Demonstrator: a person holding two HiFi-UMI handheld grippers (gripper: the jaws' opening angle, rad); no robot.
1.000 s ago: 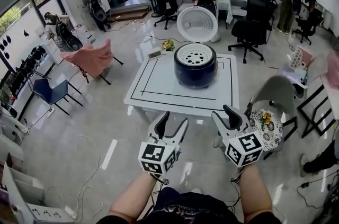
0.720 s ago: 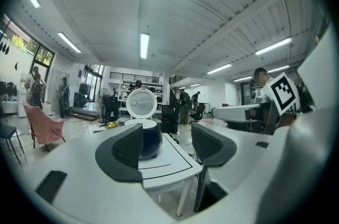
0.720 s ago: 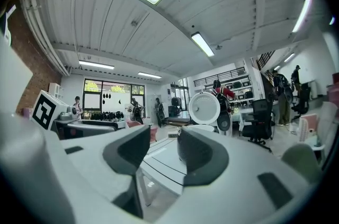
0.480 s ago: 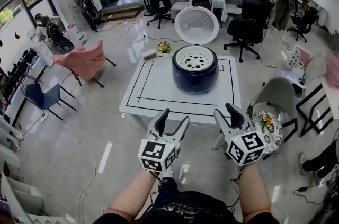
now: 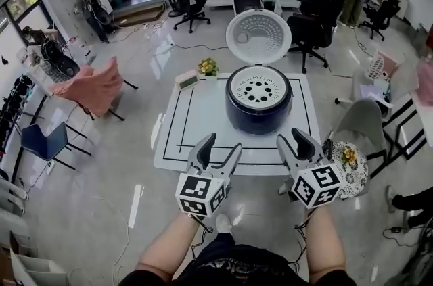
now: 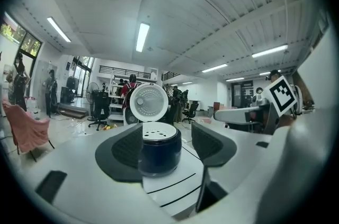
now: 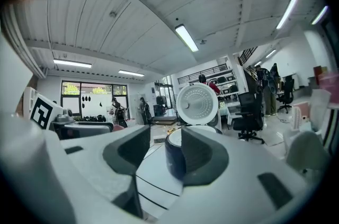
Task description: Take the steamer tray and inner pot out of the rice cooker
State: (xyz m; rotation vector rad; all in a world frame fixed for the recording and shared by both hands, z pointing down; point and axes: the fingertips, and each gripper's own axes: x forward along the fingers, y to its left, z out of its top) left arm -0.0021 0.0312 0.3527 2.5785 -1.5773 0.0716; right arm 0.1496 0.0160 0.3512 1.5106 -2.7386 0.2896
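Nearer the rice cooker (image 5: 259,114) now, left gripper (image 5: 222,146) and right gripper (image 5: 292,144), jaws spread, empty, short of it.

Bare desk (image 5: 196,122) top lies between its near edge and the rice cooker (image 5: 259,109), leaving the cooker's front and both sides open. The raised lid (image 5: 258,36) blocks the back. The flowers (image 5: 208,67) stand at the far left, well apart. A floral chair (image 5: 348,166) crowds the right claw (image 5: 291,138).
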